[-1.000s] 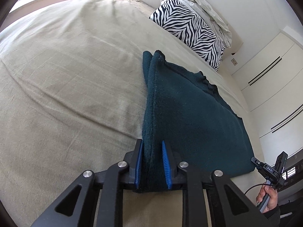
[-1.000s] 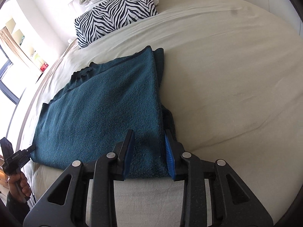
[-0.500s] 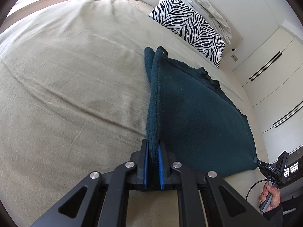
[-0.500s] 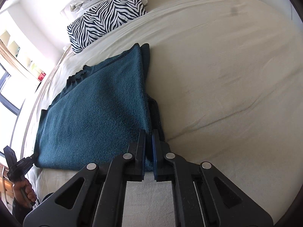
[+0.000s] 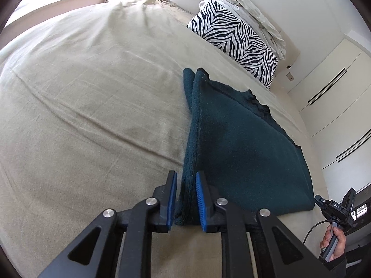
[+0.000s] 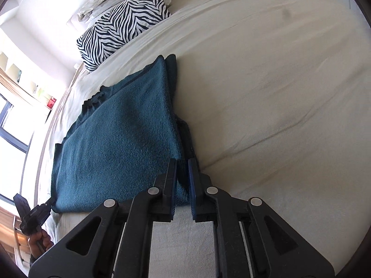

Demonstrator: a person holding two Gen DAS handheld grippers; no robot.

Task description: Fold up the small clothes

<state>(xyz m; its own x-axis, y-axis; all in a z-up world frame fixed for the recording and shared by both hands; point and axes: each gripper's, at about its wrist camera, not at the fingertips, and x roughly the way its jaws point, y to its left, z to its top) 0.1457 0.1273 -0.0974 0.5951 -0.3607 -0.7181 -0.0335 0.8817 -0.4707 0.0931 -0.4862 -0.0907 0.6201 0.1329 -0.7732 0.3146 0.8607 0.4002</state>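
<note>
A dark teal garment (image 5: 241, 148) lies folded flat on the beige bed (image 5: 92, 106); it also shows in the right wrist view (image 6: 120, 143). My left gripper (image 5: 186, 199) straddles the garment's near left corner, its blue pads parted a little with the folded edge between them. My right gripper (image 6: 182, 185) straddles the near right corner, its jaws slightly apart around the edge. The cloth rests on the bed at both corners.
A zebra-striped pillow (image 5: 234, 39) and a crumpled white cover (image 5: 255, 16) lie at the head of the bed. White wardrobe doors (image 5: 336, 97) stand to the right. A window (image 6: 14, 125) is on the far side.
Both grippers closed on the garment's near corners half a second ago and have now reopened a little. The garment lies in the same place.
</note>
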